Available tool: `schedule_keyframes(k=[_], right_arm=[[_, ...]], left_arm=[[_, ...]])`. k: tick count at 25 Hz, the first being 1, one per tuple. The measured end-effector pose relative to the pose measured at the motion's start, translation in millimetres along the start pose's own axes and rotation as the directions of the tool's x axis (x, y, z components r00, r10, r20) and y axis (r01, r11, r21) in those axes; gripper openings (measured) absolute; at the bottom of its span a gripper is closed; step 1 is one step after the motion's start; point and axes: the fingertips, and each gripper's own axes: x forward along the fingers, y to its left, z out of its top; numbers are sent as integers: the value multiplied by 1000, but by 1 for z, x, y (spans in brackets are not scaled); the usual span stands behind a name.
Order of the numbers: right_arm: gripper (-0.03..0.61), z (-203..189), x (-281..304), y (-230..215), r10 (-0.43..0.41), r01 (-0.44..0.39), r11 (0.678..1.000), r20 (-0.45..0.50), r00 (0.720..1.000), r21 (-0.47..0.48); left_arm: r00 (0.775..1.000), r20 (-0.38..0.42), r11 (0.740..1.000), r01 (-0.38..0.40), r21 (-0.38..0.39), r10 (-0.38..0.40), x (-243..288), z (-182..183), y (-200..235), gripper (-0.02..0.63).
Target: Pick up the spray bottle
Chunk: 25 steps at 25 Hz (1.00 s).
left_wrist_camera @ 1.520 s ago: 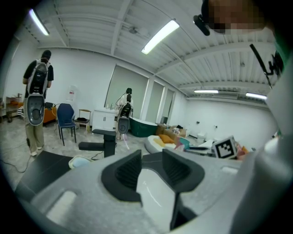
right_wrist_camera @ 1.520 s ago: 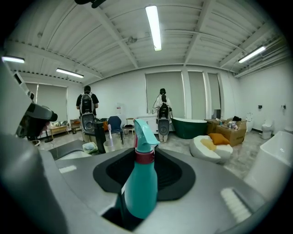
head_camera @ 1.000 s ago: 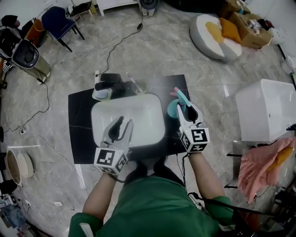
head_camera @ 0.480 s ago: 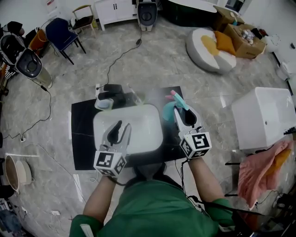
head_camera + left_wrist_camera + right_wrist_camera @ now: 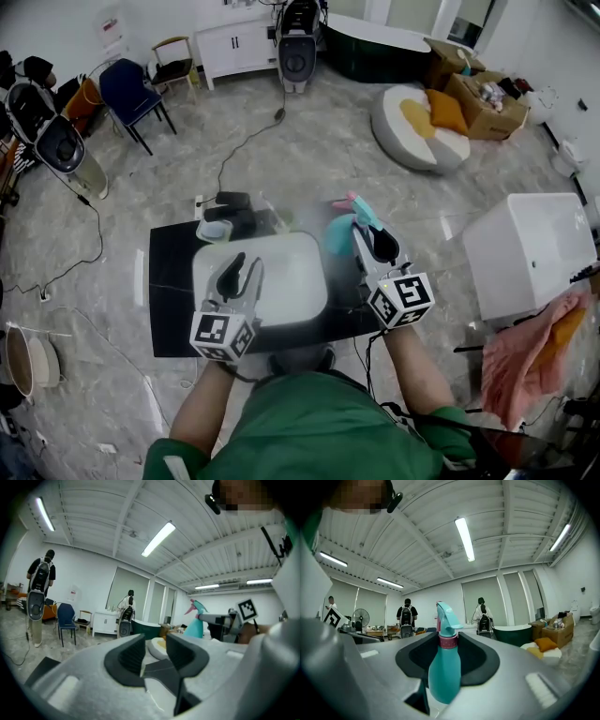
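Black slab: dark tabletop under the left gripper and the right gripper; bears the basin.
White basin: rounded tub on the slab, directly below the left gripper, just left of the right gripper.
Marble floor: grey, veined and glossy, spreading ahead of both grippers; a black cable trails across it.
Room ahead of the grippers: blue chair, white cabinet, dark green bathtub, round white cushion with a yellow top, cardboard box.
Room right of the right gripper: white box unit; pink cloth lying nearer the person.
Ceiling: white ribbed panels with strip lights.
Left gripper: level, pointing forward over the basin; jaws a narrow gap apart, nothing between them; marker cube at its rear.
Right gripper: level, pointing forward over the slab's right edge; jaws closed on the spray bottle; marker cube at its rear.
Spray bottle: teal body, pink collar and trigger; upright, clamped between the right gripper's jaws below the collar, well right of the left gripper. Whether its base is clear of the slab cannot be made out.
Arms: bare forearms reaching forward from a green top, one behind each cube.
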Motion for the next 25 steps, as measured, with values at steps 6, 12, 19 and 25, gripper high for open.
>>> schedule_keyframes(k=[6,12,19,25], right_arm=[[133,25,-8,-1,2,-1,1000,25,1000,-9],[133,42,-21,-3,-15,16,1000,47,999,-19],[133,39,-31,-10,-40,41,999,34,999,-21],[132,34,-32,-13,-47,47,999,20,999,-11]], left_arm=[[999,34,1000,8,4,-8,-3,13,-4,133],[997,67,999,30,17,-31,-6,28,-12,133],[996,71,999,48,11,-49,-4,26,-18,132],[997,57,998,59,2,-59,0,23,-19,132]])
